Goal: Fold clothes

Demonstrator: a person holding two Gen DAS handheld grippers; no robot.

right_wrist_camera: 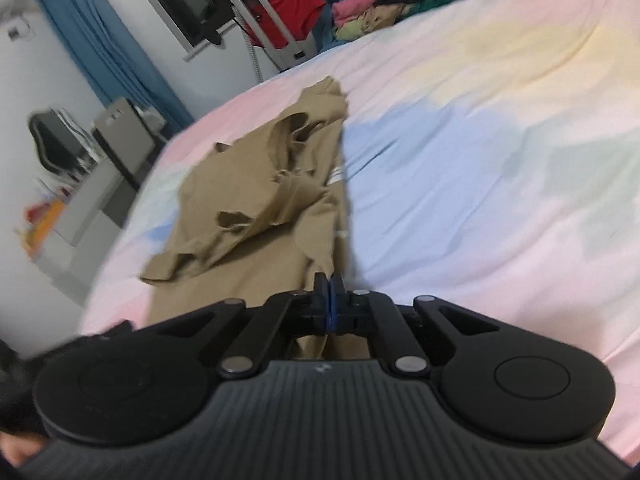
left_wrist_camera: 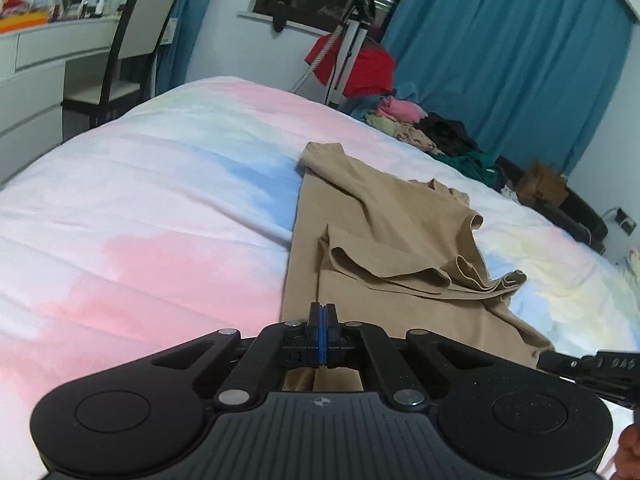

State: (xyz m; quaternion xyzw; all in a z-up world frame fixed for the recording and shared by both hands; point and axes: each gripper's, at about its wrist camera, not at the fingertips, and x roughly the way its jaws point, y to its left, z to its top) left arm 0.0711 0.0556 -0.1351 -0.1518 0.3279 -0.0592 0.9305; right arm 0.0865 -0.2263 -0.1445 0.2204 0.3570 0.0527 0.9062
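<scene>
Tan knit garment (left_wrist_camera: 384, 216) | long axis toward twelve o'clock from my left gripper (left_wrist_camera: 323, 316) and right gripper (right_wrist_camera: 329, 286) | both pinched closed, near hem possibly caught, unclear

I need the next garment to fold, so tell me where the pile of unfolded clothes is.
The clothes pile sits at the bed's far edge, upper right in the left wrist view, below the red garment and before the blue curtain.

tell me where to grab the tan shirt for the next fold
Probably the loose ruffled flap lying on top of the tan shirt: its edge stands up off the bedspread. Come in from the near side, low along the cloth.
</scene>
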